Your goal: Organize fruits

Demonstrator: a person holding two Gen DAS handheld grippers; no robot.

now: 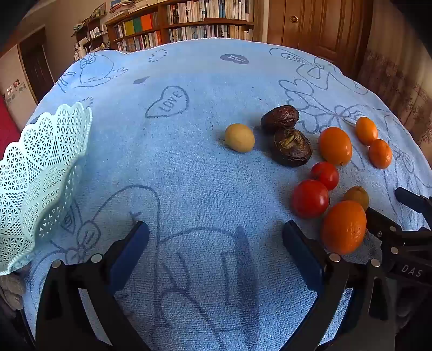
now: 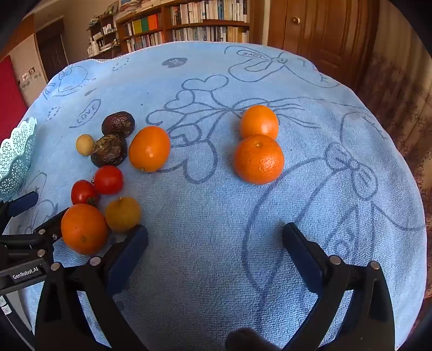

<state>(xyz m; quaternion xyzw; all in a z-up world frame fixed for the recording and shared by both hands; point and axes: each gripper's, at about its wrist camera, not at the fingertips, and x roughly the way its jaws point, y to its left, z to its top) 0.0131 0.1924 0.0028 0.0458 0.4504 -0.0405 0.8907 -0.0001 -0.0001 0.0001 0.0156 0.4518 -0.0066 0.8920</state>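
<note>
On the blue doodle-printed towel [image 2: 205, 205], before wooden bookshelves [image 1: 189, 21], both the left gripper [image 1: 216, 237] and right gripper [image 2: 216, 240] gape wide, empty, beside round orange citrus fruits [image 2: 258, 159].

Both wrist views low over towel [image 1: 189, 167], facing bookshelves [image 2: 189, 19], sharing fruits [image 2: 108, 179]

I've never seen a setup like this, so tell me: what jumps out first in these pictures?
The bright fruit scattered on the light blue cartoon-printed towel: four round orange citrus fruits, two of them touching at the centre, two glossy red tomatoes and two wrinkled dark brown fruits clustered to the left. A pale mint lattice plastic basket waits at the far left edge. Both black-and-blue claws, left claw and right claw, hang open, holding nothing.
</note>
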